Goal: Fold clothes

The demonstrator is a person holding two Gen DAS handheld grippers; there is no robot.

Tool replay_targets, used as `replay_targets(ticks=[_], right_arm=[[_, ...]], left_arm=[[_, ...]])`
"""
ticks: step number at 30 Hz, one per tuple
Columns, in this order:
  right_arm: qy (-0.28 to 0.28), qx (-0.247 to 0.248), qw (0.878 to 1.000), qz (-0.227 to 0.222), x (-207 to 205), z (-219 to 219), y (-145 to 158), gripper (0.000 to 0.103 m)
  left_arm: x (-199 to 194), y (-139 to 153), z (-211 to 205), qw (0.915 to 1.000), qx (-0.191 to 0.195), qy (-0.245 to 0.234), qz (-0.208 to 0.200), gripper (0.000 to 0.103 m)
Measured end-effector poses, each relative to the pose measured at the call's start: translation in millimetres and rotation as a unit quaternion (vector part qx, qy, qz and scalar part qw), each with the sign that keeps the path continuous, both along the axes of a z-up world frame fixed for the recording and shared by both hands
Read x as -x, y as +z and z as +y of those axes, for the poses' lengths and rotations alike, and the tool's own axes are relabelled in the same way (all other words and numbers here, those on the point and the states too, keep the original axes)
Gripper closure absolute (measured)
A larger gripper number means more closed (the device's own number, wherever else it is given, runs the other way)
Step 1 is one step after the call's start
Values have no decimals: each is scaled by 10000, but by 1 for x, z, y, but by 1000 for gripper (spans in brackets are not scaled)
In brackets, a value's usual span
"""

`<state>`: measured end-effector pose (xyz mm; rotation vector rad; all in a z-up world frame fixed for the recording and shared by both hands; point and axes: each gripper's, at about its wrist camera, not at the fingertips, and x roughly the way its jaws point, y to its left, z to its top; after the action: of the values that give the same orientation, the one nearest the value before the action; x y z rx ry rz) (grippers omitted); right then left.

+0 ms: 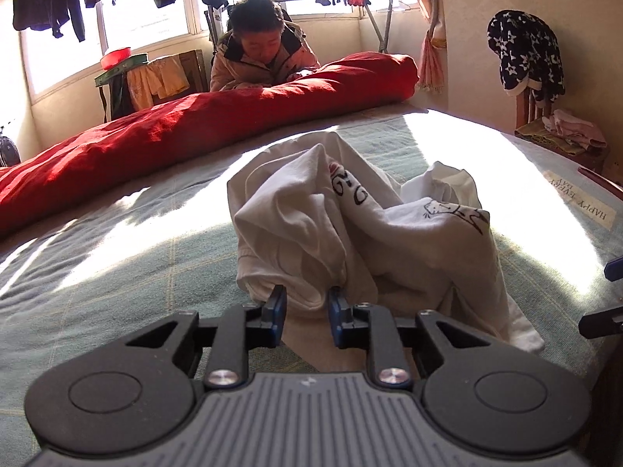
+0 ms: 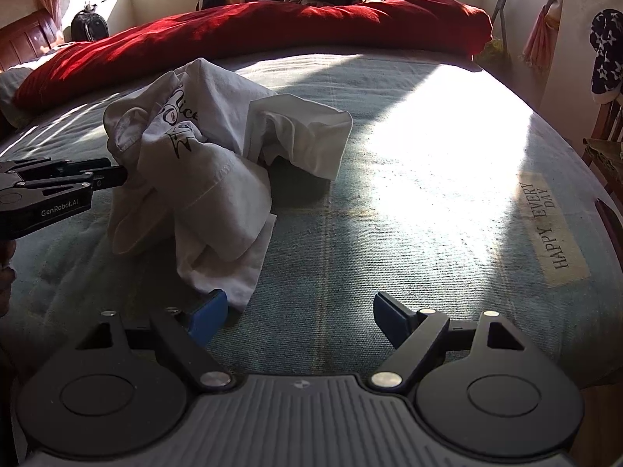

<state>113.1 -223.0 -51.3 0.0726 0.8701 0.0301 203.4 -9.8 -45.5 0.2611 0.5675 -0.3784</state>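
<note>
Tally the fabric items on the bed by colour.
White: 1, shirt
Red: 1, quilt
Total: 2

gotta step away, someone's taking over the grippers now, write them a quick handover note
Left gripper: jaws nearly shut, pinching a bunched edge of the white printed t-shirt.
Right gripper: open, empty, over the green bedspread beside the shirt's near corner.
The shirt lies in a crumpled heap mid-bed; a red duvet is rolled along the far side, with a person leaning on it.
Done: one edge gripped.
Left: probably take a second edge with the right, spread the shirt flat, then fold.
</note>
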Motion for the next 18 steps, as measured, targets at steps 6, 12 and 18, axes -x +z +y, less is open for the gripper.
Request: replay_targets(ticks=[6, 12, 18], right_arm=[[65, 86, 9999, 8, -3, 5, -1, 18], [126, 230, 9996, -45, -9, 9, 3, 18], [234, 338, 9990, -180, -22, 12, 15, 18]], left_arm=[[-11, -3, -7, 9997, -178, 6, -159, 83], [-44, 0, 13, 9962, -329, 760, -263, 83], [-85, -3, 53, 9895, -179, 1436, -40, 83]])
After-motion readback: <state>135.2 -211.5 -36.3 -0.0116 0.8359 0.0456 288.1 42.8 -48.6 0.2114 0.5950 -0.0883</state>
